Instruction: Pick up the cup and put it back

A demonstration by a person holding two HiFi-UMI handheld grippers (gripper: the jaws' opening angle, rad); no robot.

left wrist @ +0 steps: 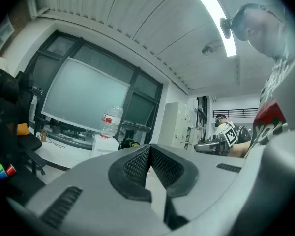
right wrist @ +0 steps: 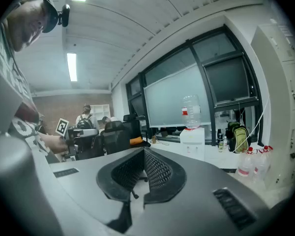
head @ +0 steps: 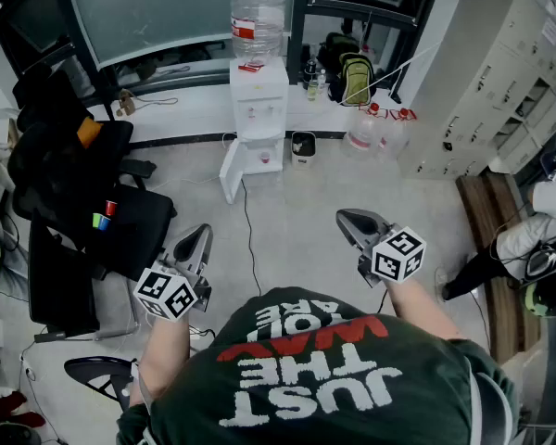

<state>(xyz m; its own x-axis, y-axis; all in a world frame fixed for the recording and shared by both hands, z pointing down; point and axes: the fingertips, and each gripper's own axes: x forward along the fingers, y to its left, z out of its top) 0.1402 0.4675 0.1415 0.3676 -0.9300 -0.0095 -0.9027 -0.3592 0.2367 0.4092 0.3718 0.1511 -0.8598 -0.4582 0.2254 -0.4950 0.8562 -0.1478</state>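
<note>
I cannot make out a cup in any view. My left gripper (head: 199,237) is held at waist height over the floor, pointing level at the white water dispenser (head: 259,109). Its jaws meet at the tips with nothing between them (left wrist: 148,147). My right gripper (head: 348,219) is held beside it, tilted slightly down, and is also shut and empty (right wrist: 144,150). The dispenser carries a clear water bottle (head: 258,21) and also shows in the left gripper view (left wrist: 104,142) and the right gripper view (right wrist: 192,137).
Black office chairs (head: 74,188) crowd the left side. A cable (head: 250,239) runs across the floor from the dispenser. A small black bin (head: 303,146), a backpack (head: 355,77) and water bottles (head: 366,135) sit by the window ledge. White lockers (head: 505,72) and another person (head: 524,244) are on the right.
</note>
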